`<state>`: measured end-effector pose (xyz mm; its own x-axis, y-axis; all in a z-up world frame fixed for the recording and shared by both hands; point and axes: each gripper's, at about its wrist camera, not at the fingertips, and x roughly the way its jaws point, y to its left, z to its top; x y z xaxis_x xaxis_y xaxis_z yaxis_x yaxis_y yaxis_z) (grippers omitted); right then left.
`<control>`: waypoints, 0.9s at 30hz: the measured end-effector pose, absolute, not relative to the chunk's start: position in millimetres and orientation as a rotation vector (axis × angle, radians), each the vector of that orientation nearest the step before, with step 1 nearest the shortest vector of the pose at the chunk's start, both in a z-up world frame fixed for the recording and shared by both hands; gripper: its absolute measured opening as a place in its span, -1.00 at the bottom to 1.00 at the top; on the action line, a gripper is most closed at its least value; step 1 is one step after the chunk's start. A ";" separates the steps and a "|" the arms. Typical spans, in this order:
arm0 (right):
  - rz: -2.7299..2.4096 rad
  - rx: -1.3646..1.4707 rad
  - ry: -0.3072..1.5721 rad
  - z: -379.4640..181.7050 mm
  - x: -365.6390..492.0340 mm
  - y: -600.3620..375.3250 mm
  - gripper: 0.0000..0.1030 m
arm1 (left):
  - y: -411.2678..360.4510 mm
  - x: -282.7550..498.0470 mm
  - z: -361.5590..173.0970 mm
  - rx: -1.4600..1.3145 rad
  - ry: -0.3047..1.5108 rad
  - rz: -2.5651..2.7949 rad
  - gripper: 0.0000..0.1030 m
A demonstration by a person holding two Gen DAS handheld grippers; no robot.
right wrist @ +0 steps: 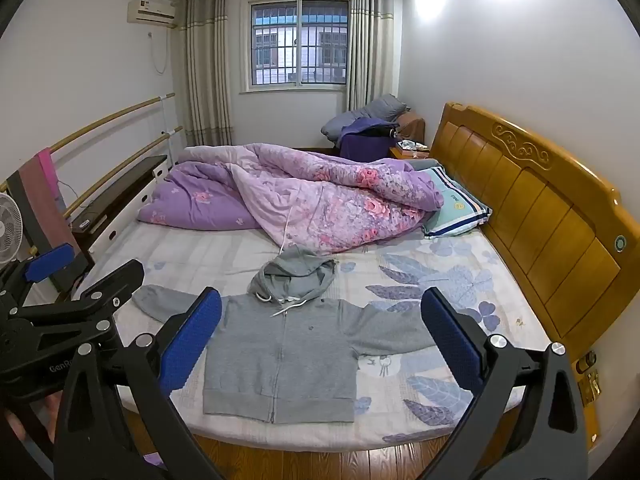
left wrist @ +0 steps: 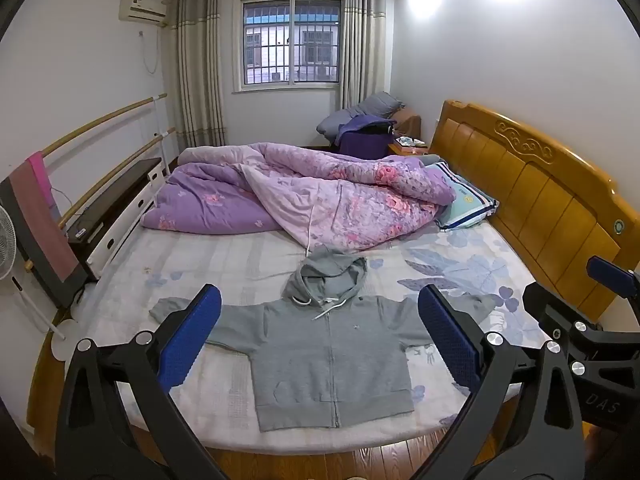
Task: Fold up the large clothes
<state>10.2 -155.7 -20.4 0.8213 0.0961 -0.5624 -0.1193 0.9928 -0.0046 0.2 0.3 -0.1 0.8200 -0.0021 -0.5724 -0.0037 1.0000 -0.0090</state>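
The grey hoodie lies flat and unfolded on the bed, sleeves spread. Left claw and right claw hover wide open, holding nothing; all folding remains.

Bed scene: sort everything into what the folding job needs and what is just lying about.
For the job:
- grey hoodie, spread flat, zipped
- left claw, open
- right claw, open

Just lying about:
- purple floral quilt
- striped pillow
- fan
- wooden headboard

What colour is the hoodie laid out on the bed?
Plain grey hoodie with white drawstrings, clearest in the left wrist view.
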 end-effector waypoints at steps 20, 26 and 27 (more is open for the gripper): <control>0.112 -0.049 0.601 -24.0 9.1 -155.2 0.86 | -1.4 0.2 -0.3 -0.006 0.601 0.001 0.90; 0.107 -0.043 0.611 -33.2 12.7 -160.5 0.86 | -7.4 -2.3 1.2 -0.009 0.605 -0.001 0.90; 0.107 -0.043 0.611 -33.1 12.7 -160.1 0.86 | -9.1 -0.6 -4.0 -0.010 0.605 -0.001 0.90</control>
<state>12.7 -160.1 -33.1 0.8139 0.0871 -0.5745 -0.1125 0.9936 -0.0088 -0.6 -9.1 -4.0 0.8222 -0.0040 -0.5691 -0.0017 1.0000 -0.0095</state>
